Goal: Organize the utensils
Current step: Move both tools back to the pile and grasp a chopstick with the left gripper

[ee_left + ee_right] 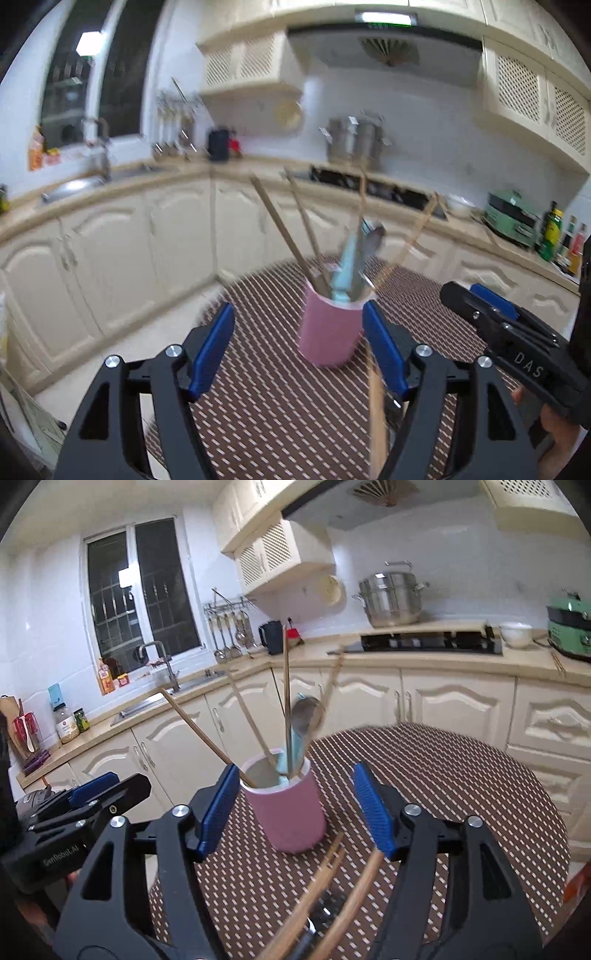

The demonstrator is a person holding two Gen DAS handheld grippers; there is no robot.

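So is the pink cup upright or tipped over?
Upright: the pink cup stands on the table mat, mouth up, chopsticks and a spoon sticking out.

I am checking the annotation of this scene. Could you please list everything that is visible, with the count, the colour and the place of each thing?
cup: one, pink, upright on the table.
chopsticks: several, wooden, standing in the cup; more lie on the table near the camera.
spoon: one, metal, in the cup.
table: one, round, brown patterned cover.
steamer pot: one, steel, on the stove.
green appliance: one, on the right counter.
white bowl: one, beside the appliance.
sink: one, steel, under the window.
left gripper: black, blue pads, open.
right gripper: black, blue pads, open around the cup.
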